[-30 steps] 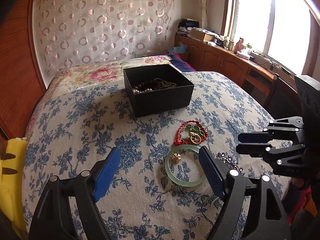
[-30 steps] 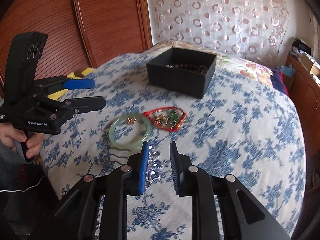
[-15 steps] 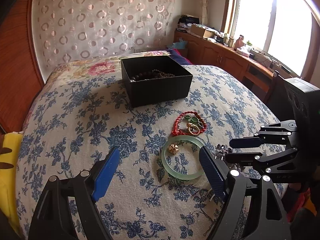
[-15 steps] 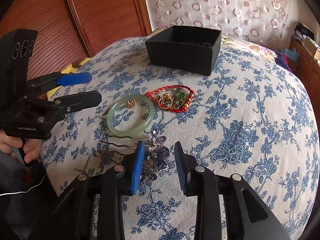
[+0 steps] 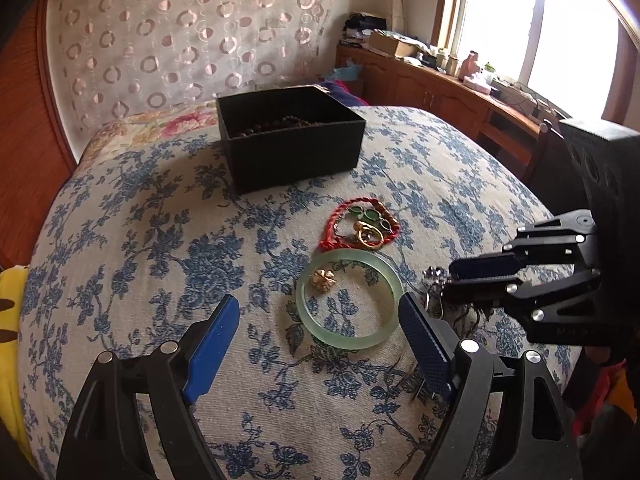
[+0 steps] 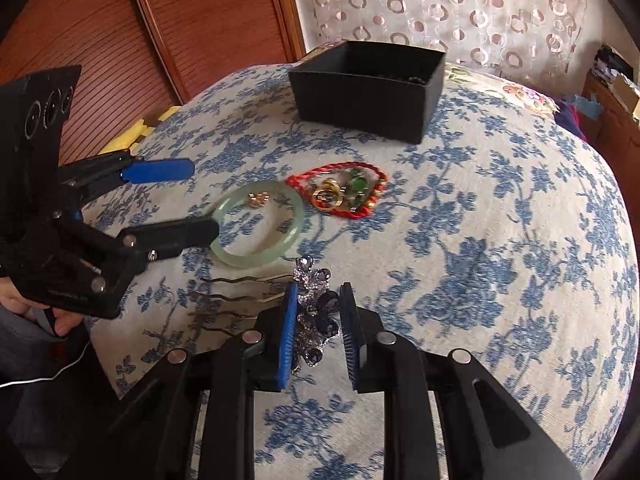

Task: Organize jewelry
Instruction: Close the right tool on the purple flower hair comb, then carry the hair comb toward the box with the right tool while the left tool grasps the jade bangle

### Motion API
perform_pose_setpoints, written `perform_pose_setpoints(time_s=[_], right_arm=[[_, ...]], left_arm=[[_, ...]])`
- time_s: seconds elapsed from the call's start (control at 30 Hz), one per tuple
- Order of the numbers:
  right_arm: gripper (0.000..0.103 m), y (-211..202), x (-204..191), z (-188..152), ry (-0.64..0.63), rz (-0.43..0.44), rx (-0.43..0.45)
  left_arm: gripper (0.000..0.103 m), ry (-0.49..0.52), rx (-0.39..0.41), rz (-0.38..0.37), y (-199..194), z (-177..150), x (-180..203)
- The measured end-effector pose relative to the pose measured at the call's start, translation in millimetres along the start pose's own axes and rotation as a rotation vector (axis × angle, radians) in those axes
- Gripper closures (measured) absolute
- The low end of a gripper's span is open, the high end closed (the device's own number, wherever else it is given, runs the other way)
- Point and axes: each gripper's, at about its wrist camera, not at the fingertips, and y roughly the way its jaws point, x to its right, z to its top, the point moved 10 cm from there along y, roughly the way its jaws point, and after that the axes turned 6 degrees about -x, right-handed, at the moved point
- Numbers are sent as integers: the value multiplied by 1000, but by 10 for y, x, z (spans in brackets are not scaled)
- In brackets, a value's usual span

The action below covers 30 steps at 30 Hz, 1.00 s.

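A black box (image 5: 296, 156) (image 6: 360, 92) with beads inside stands at the far side of the blue-flowered bed cover. In front of it lie a red cord bracelet (image 5: 362, 202) (image 6: 332, 168) around a gold ring (image 5: 370, 238) and green stones, and a pale green bangle (image 5: 348, 340) (image 6: 256, 260) with a small gold flower piece (image 5: 323, 280) inside it. My left gripper (image 5: 318, 302) (image 6: 204, 198) hovers over the bangle, its jaws wide and still opening, gripping nothing. My right gripper (image 6: 319, 286) (image 5: 448, 280) is closing on a crystal hair ornament (image 6: 316, 312), and its pads touch it.
Dark wavy hairpins (image 6: 224, 296) lie left of the crystal ornament near the bed's front edge. A wooden wardrobe (image 6: 200, 20) stands on the left, and a wooden counter (image 5: 440, 88) under the window on the right. A yellow thing (image 5: 8, 320) lies off the bed's left side.
The right gripper sank onto the crystal ornament, opened a little, then narrowed around it. The left gripper dropped closer to the green bangle.
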Motion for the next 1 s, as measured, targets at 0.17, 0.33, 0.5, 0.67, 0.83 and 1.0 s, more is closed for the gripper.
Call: perform_pose_setpoints(time_s=[0.17, 0.33, 0.5, 0.67, 0.83, 1.0], right_arm=[[80, -77, 158, -50, 20, -23, 11], [80, -146, 329, -91, 42, -54, 25], [80, -196, 462, -100, 61, -71, 37], [80, -215, 508, -103, 68, -74, 47], [80, -215, 528, -93, 74, -72, 52], [80, -235, 523, -69, 70, -71, 58]], left_arm=[[20, 17, -46, -21, 128, -10, 62], [20, 44, -75, -24, 236, 16, 132], [20, 70, -97, -2, 329, 38, 175], [20, 87, -104, 17, 360, 48, 187], [20, 119, -102, 40, 371, 42, 216], [34, 125, -85, 30, 339, 46, 220]])
